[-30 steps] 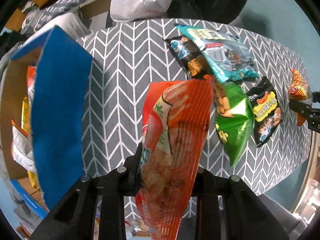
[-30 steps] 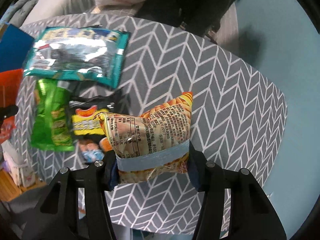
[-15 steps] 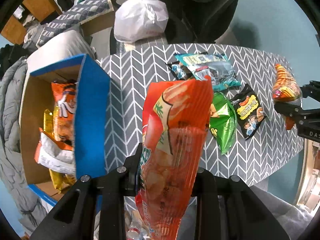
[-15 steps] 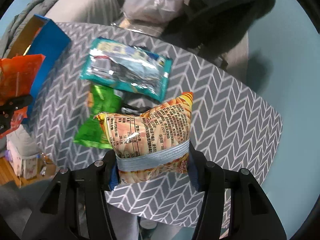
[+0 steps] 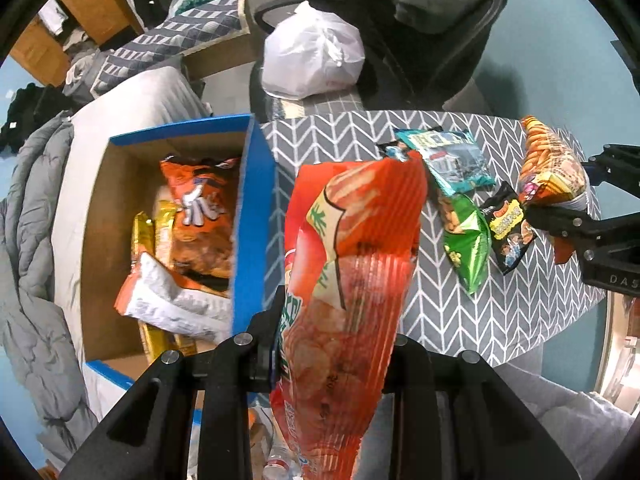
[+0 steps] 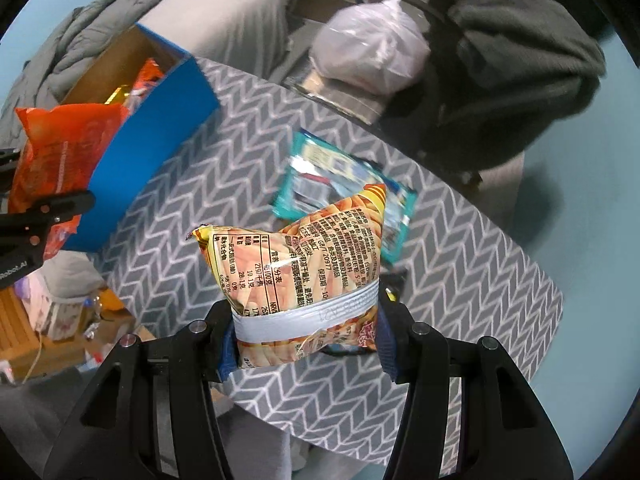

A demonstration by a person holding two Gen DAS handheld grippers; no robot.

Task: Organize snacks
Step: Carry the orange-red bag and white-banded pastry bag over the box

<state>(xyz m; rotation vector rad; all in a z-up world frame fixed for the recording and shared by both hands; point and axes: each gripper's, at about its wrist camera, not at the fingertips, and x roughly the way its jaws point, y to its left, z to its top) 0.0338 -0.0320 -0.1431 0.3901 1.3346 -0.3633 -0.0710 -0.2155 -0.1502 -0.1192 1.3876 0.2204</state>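
Note:
My left gripper (image 5: pixel 332 344) is shut on a tall red chip bag (image 5: pixel 352 260), held high beside the blue cardboard box (image 5: pixel 252 216). That box holds an orange snack bag (image 5: pixel 200 216) and several other packets. My right gripper (image 6: pixel 306 336) is shut on a yellow-orange snack bag (image 6: pixel 304 264) above the table, and the same yellow-orange snack bag (image 5: pixel 550 168) shows at the right of the left wrist view. A teal bag (image 5: pixel 448 156), a green bag (image 5: pixel 468 244) and a small black packet (image 5: pixel 508 232) lie on the grey chevron tablecloth (image 5: pixel 480 312).
A white plastic bag (image 5: pixel 316 60) sits on a stool beyond the table, beside a chair draped in dark clothing (image 5: pixel 432 8). A grey padded coat (image 5: pixel 28 216) lies left of the box. Cluttered floor items show below the table's near edge.
Both grippers have risen with their bags, so the table looks smaller. The left view now looks down into the open box. The right gripper has shifted and rolled, bringing the box into its view.

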